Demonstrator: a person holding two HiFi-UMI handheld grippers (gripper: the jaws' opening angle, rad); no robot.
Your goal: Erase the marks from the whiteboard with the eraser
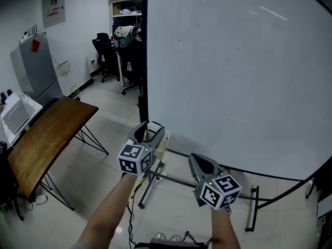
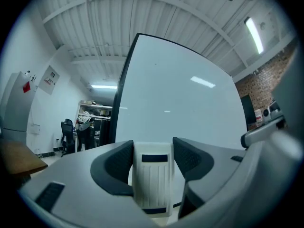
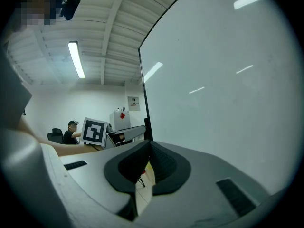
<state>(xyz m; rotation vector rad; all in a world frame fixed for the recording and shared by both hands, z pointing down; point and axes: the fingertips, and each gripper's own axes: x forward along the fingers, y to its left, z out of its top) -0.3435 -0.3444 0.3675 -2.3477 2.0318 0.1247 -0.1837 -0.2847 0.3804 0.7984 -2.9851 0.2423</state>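
Note:
A big whiteboard on a black stand fills the right of the head view; its face looks clean, with only faint specks and light glare. My left gripper is shut on a white ribbed eraser, held low by the board's bottom left corner. The eraser sticks out between the dark pads. My right gripper hangs below the board's lower edge, shut with nothing in it; its jaws meet at the tips in the right gripper view. The whiteboard also fills the left gripper view, and the whiteboard the right gripper view.
A brown folding table stands at the left, with a white device beside it. Office chairs and shelves sit at the back. The board's stand legs spread over the tiled floor. A seated person is in the background.

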